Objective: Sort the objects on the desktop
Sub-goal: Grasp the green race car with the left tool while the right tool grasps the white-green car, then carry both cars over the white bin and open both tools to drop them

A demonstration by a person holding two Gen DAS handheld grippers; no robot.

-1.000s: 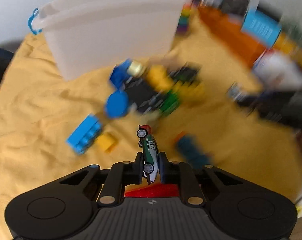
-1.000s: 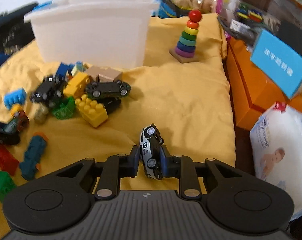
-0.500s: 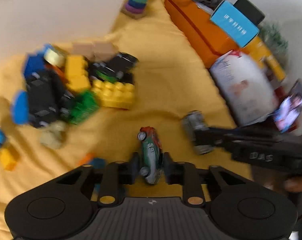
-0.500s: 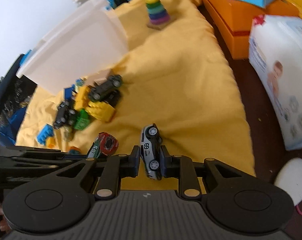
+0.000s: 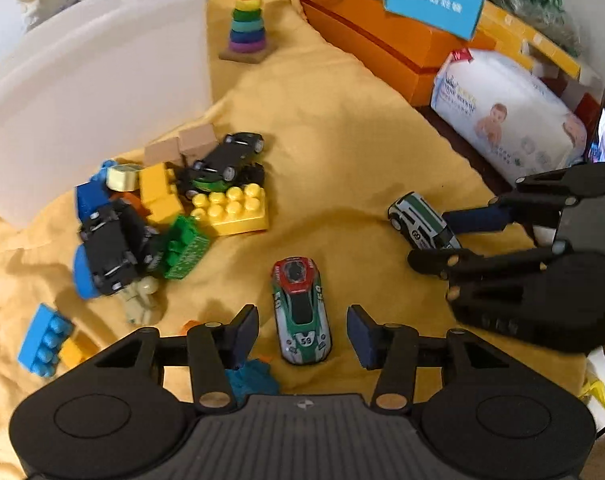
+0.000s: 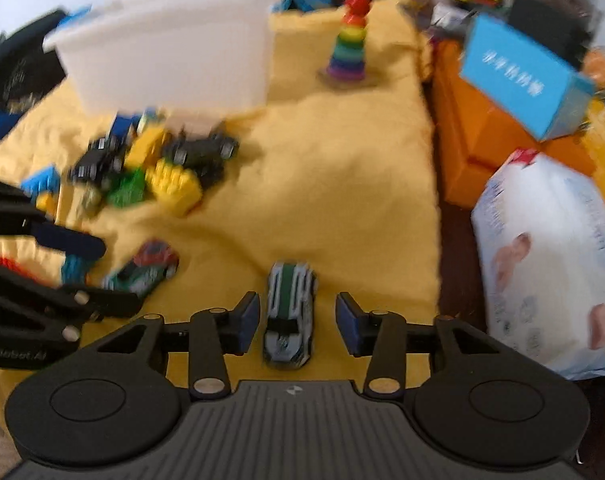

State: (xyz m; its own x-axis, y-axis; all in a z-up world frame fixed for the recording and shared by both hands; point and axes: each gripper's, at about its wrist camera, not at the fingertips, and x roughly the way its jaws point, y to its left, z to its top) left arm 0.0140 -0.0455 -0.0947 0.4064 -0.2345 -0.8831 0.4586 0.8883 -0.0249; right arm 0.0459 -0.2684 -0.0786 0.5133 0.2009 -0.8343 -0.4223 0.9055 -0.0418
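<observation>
A translucent white plastic storage bin (image 5: 98,92) stands at the far left on the rumpled yellow cloth (image 5: 334,128) that covers the desk. In front of it lies a heap of toys: 2 tan wooden blocks (image 5: 182,146), a black toy car (image 5: 110,248) on a blue disc, a second black toy car (image 5: 230,156) tipped over a green one, a yellow studded plastic brick (image 5: 232,210), a green plastic basket piece (image 5: 184,246) and a light blue studded brick (image 5: 42,340) nearer the edge. A rainbow ring stacker with a red ball on top (image 5: 246,16) stands upright behind the heap, just right of the bin.

The left gripper (image 5: 302,330) hangs low over the cloth, its jaws opening; the red, green and white toy race car numbered 59 (image 5: 300,310) rests on its wheels between them, clear of both pads.

Further right, the right gripper (image 6: 297,324) is also opening its jaws around the white toy car with a green stripe (image 6: 289,314), which sits flat on the cloth with a gap on each side. Both cars lie near each other, well apart from the heap.

At the far right, off the cloth, are a long orange box (image 5: 386,52), a blue carton with white lettering (image 5: 432,2) on it, and a white pack printed with babies (image 5: 510,120).
</observation>
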